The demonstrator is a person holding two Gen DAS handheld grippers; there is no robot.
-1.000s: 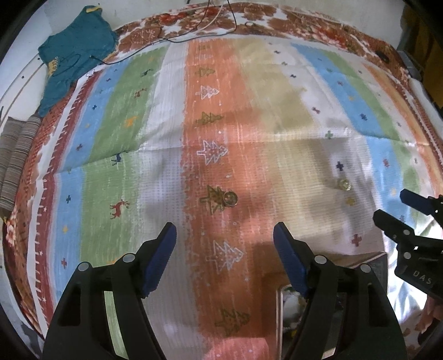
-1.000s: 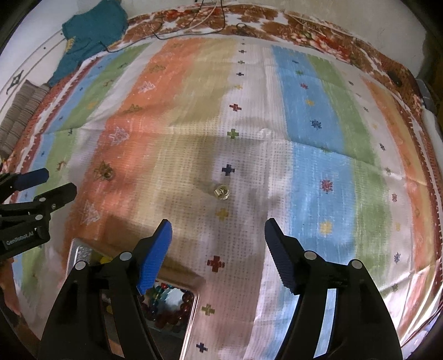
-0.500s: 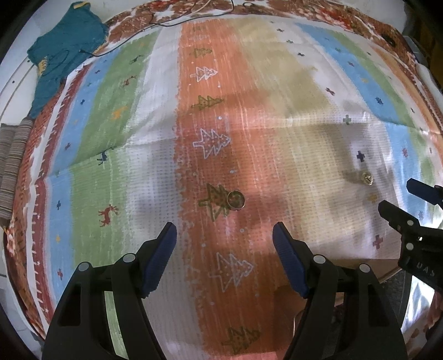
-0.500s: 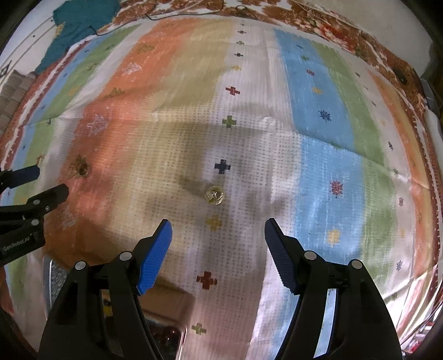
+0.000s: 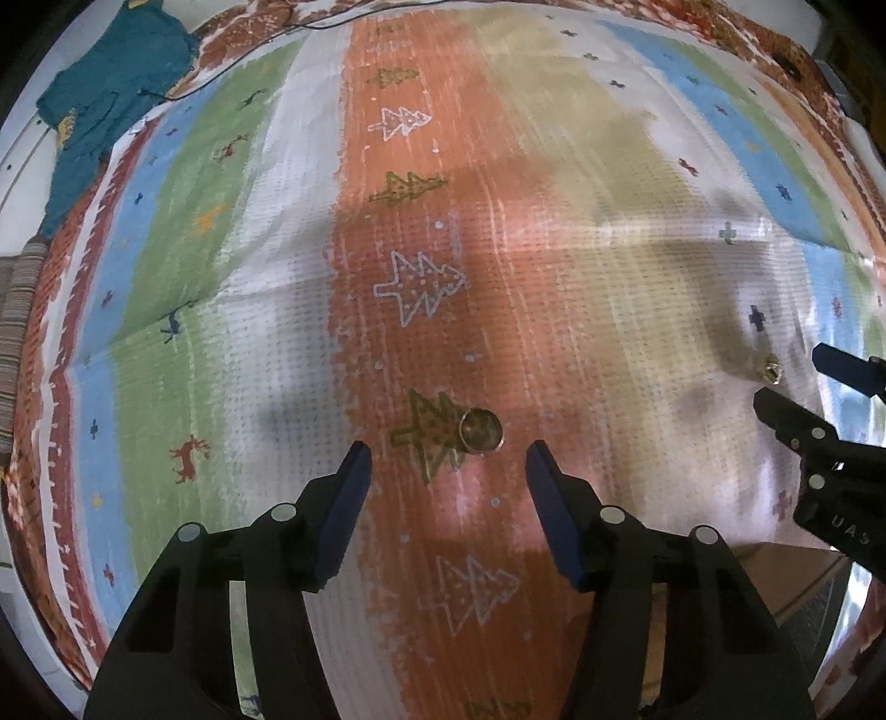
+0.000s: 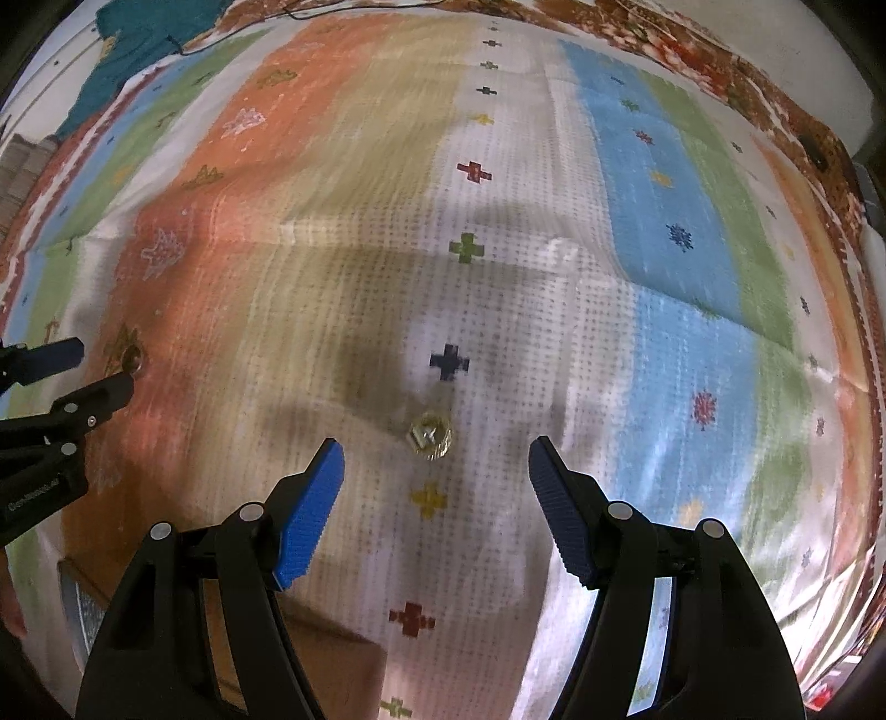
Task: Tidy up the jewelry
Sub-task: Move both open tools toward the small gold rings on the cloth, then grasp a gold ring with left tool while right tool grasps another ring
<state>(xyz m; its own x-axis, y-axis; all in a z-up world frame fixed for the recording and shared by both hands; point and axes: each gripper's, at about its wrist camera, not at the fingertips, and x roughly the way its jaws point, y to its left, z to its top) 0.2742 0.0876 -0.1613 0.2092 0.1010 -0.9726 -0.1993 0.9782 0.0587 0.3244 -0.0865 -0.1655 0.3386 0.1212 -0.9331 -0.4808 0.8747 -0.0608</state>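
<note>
A plain gold band ring (image 5: pixel 480 431) lies flat on the orange stripe of the patterned cloth, beside a green tree motif. My left gripper (image 5: pixel 447 450) hangs just above it, pointing down; its jaws are closing and the ring sits just ahead of the tips, untouched. A second gold ring with a stone setting (image 6: pixel 430 436) rests on the white stripe below a dark blue cross. My right gripper (image 6: pixel 436 450) hovers over it with jaws apart and nothing between the pads. Each view shows the other gripper at its edge, the left gripper (image 6: pixel 83 368) and the right gripper (image 5: pixel 797 376).
A brown jewelry box (image 6: pixel 332 664) with a metal edge sits at the near side, between the two grippers. A teal garment (image 5: pixel 105 94) and a thin black cable (image 5: pixel 266 41) lie at the far left of the striped cloth (image 5: pixel 554 194).
Both grippers have sunk toward the cloth and each ring now sits closer to its fingertips. The left jaws have narrowed. The box has slid mostly out of view.
</note>
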